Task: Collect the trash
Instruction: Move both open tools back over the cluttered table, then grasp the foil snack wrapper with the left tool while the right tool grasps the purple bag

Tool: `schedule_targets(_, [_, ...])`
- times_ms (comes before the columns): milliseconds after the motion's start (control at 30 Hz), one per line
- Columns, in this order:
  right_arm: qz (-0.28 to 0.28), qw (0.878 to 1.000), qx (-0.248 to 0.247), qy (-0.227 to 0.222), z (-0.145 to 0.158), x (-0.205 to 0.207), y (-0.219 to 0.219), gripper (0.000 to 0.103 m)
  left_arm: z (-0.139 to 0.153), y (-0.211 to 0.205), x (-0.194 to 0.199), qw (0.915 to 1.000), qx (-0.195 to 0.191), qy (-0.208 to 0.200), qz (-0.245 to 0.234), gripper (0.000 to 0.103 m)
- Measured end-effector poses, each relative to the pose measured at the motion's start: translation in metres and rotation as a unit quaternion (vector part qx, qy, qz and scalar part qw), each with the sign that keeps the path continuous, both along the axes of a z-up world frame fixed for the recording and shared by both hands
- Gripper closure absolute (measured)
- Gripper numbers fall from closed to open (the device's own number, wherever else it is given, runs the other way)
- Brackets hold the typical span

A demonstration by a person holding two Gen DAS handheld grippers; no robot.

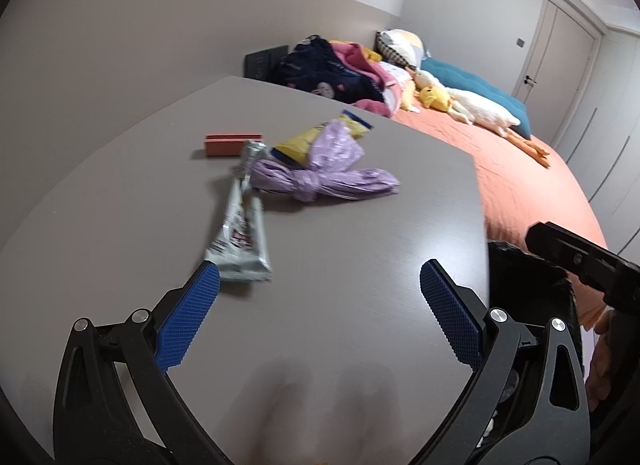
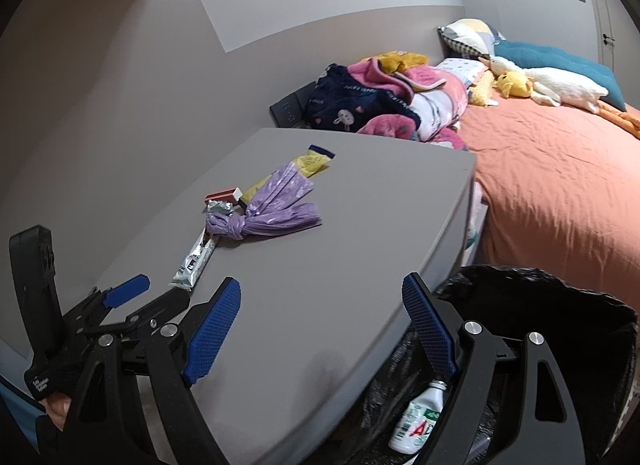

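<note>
Left wrist view: looks forward and down, low over the near part of the grey table [image 1: 340, 305], toward the far wall and the bed [image 1: 532, 185] at right. Right wrist view: set further right and back, above the table's [image 2: 320, 305] near right corner and black-lined bin [image 2: 560, 325]. Both share tabletop, knotted purple bag [image 1: 320, 181] [image 2: 276, 209], bed [image 2: 560, 185].

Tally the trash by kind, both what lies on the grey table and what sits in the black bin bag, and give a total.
Silver wrapper: 1
Yellow wrapper: 1
Knotted purple plastic bag: 1
Small orange box: 1
White bottle, inside the bin bag: 1
Total: 5, four on the table and one bagged.
</note>
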State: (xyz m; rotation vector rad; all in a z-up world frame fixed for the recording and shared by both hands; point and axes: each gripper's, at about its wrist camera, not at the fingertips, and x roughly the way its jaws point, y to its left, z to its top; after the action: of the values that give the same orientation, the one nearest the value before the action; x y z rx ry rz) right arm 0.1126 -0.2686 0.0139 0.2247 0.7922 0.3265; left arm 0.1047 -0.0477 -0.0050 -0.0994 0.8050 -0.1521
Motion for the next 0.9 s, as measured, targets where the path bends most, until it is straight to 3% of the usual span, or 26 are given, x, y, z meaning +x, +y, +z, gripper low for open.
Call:
schedule_targets(100, [0.004, 1.000, 0.002, 0.006, -0.004, 0.011, 0.008, 0.020, -0.004, 0.010, 0.010, 0.9999, 0.005, 0.007, 0.014, 0.008])
schedule_targets(367, [0.017, 1.000, 0.005, 0.014, -0.012, 0.034, 0.028, 0.020, -0.022, 0.027, 0.037, 0.9989, 0.006, 0.038, 0.028, 0.022])
schedule_targets(533, [0.027, 0.999, 0.005, 0.024, -0.020, 0.049, 0.042, 0.020, -0.034, 0.035, 0.051, 0.9978, -0.001, 0.061, 0.028, 0.043])
schedule_targets(667, [0.034, 0.999, 0.003, 0.027, -0.023, 0.060, 0.054, 0.020, -0.039, 0.037, 0.056, 0.9975, 0.003, 0.066, 0.026, 0.047])
schedule_targets(800, [0.043, 0.999, -0.009, 0.032, -0.026, 0.072, 0.069, 0.020, -0.039, 0.039, 0.058, 0.9979, 0.009, 0.061, 0.018, 0.062])
schedule_targets(900, [0.050, 0.998, -0.010, 0.036, -0.029, 0.081, 0.080, 0.020, -0.040, 0.043, 0.058, 0.9982, 0.011, 0.058, 0.014, 0.067])
